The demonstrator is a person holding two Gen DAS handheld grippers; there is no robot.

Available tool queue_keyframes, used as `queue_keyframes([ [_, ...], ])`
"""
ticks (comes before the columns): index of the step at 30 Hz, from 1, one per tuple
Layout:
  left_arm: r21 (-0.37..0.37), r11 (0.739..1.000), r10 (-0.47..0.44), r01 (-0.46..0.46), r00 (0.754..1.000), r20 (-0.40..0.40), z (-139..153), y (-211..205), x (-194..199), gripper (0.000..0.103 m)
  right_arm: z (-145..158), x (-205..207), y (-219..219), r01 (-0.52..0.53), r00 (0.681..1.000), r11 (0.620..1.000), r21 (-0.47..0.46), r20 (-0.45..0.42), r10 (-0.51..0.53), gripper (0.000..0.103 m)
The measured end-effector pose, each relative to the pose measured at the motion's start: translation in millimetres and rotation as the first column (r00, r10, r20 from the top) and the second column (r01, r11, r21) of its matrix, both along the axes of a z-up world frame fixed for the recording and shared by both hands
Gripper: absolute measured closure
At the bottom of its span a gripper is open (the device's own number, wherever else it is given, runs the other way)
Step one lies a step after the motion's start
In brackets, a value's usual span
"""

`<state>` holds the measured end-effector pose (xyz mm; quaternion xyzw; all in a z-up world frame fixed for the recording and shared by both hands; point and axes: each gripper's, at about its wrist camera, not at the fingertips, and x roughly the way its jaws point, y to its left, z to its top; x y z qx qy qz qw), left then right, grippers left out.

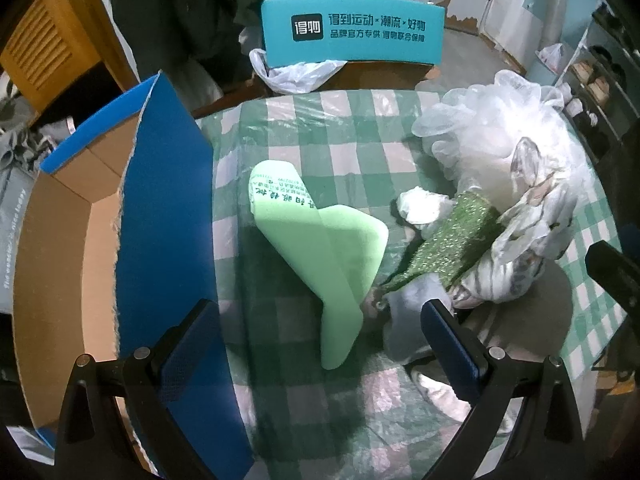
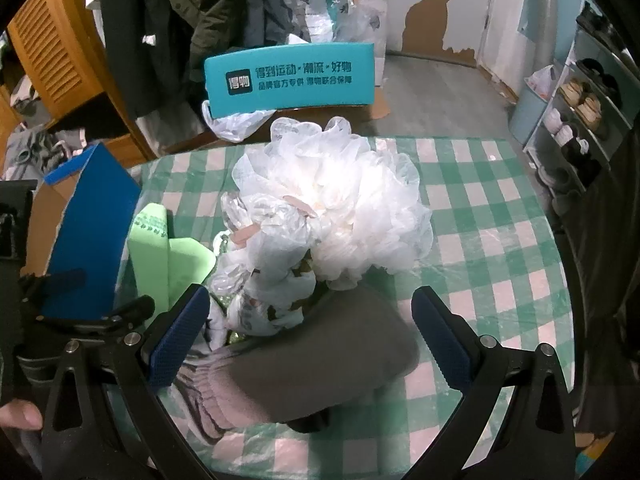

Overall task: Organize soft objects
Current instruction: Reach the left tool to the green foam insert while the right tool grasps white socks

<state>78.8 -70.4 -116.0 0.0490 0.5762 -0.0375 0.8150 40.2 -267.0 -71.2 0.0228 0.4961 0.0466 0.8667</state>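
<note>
A light green foam piece (image 1: 320, 248) with printed characters lies on the checked tablecloth (image 1: 320, 136); it also shows in the right wrist view (image 2: 160, 256). My left gripper (image 1: 320, 344) is open just in front of its near end. To the right lies a pile: clear plastic bags (image 1: 504, 136), a glittery green cloth (image 1: 452, 244) and a striped soft item (image 1: 500, 276). In the right wrist view the plastic bag bundle (image 2: 336, 204) sits ahead, and a grey-brown knitted sock (image 2: 320, 364) lies between the fingers of my open right gripper (image 2: 312, 344).
An open cardboard box (image 1: 68, 248) with a blue flap (image 1: 168, 216) stands at the table's left edge. A teal printed box (image 1: 352, 36) and a white bag (image 1: 296, 76) sit beyond the far edge. A shoe rack (image 2: 580, 120) stands at the right.
</note>
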Motion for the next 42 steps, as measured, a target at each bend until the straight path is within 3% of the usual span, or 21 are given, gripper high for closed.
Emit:
queue_keyframes([
  [8,0.025,1.0,-0.003,0.003,1.0,-0.001,-6,10,1,0.001,-9,7,7,-0.007,1.0,1.0,-0.005,-0.019,0.007,0.002],
  [15,0.009,0.999,0.032,-0.032,0.999,-0.011,-10,26,5,0.001,-18,14,20,-0.02,0.999,0.999,-0.031,-0.032,0.019,0.002],
  [19,-0.049,0.999,0.021,-0.022,0.999,-0.028,-7,24,4,0.001,-26,20,25,-0.025,0.999,0.998,-0.052,-0.044,0.023,0.002],
  [25,-0.033,0.999,-0.002,0.001,1.0,-0.021,-9,10,3,0.001,-41,29,30,-0.036,0.997,0.996,-0.083,-0.071,0.03,0.003],
  [27,-0.063,0.998,-0.007,0.004,0.999,-0.038,-11,8,4,0.001,-47,32,31,-0.042,0.996,0.995,-0.09,-0.084,0.035,0.007],
  [30,-0.047,0.999,-0.009,0.007,0.999,-0.044,-16,4,7,0.001,-57,35,31,-0.052,0.993,0.994,-0.093,-0.113,0.041,0.014],
  [33,-0.029,1.0,0.006,-0.008,0.998,-0.06,-25,5,17,0.001,-66,38,29,-0.058,0.988,0.995,-0.083,-0.146,0.046,0.029],
  [38,-0.062,0.996,0.054,-0.06,0.994,-0.097,-39,14,33,0.001,-69,37,26,-0.08,0.984,0.996,-0.047,-0.163,0.071,0.061],
  [42,-0.061,0.995,0.068,-0.075,0.992,-0.109,-47,15,41,0.001,-61,30,27,-0.102,0.987,0.993,-0.054,-0.132,0.094,0.065],
])
